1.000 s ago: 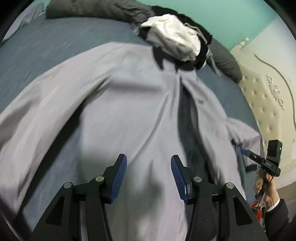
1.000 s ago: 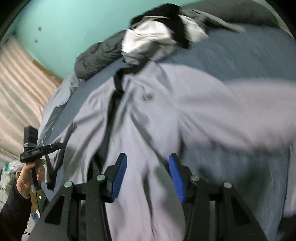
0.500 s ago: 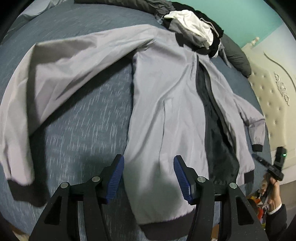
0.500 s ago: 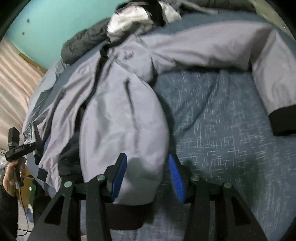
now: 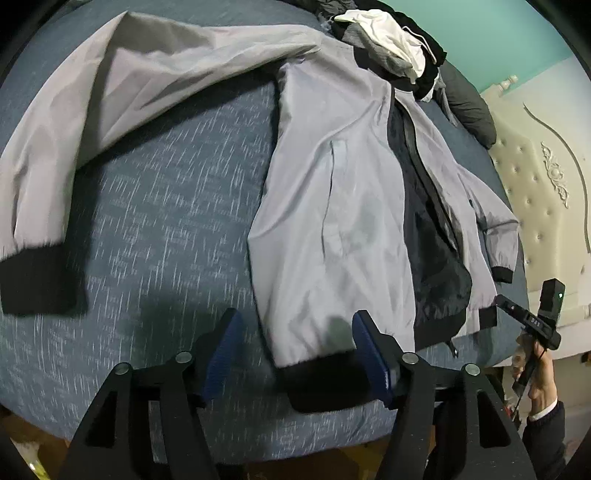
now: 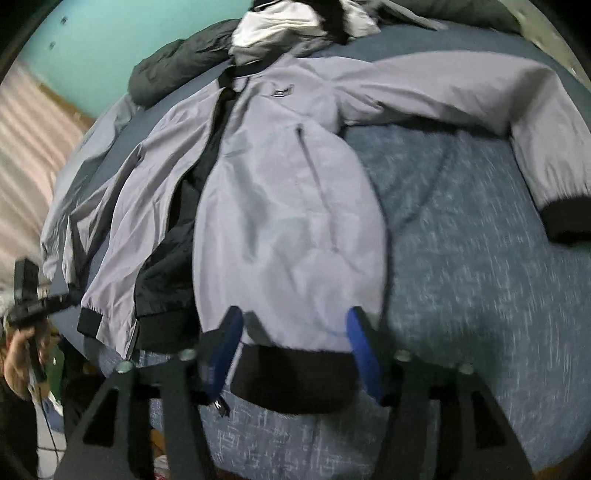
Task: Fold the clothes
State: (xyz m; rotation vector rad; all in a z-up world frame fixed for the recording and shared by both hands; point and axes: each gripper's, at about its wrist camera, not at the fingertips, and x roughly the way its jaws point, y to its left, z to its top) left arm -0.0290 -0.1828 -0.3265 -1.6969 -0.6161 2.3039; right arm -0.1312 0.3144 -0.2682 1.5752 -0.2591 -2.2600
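The left gripper [image 5: 297, 350] and right gripper [image 6: 291, 349] both stand wide apart, released, poised over the black hem of the light grey zip jacket [image 5: 332, 206]. It lies unzipped on the blue speckled bed [image 5: 166, 206], collar away from its hem, sleeves outspread. Chest logo unreadable.

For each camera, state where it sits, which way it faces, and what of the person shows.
Left wrist: sits on the left gripper, facing across the blue bed at the open grey jacket with black cuffs; the person's other hand shows at right.
Right wrist: sits on the right gripper, facing the same jacket's hem from near the bed's edge; a hand shows at left.
Shared: jacket, bed, the dark-and-white clothes pile by the teal wall.
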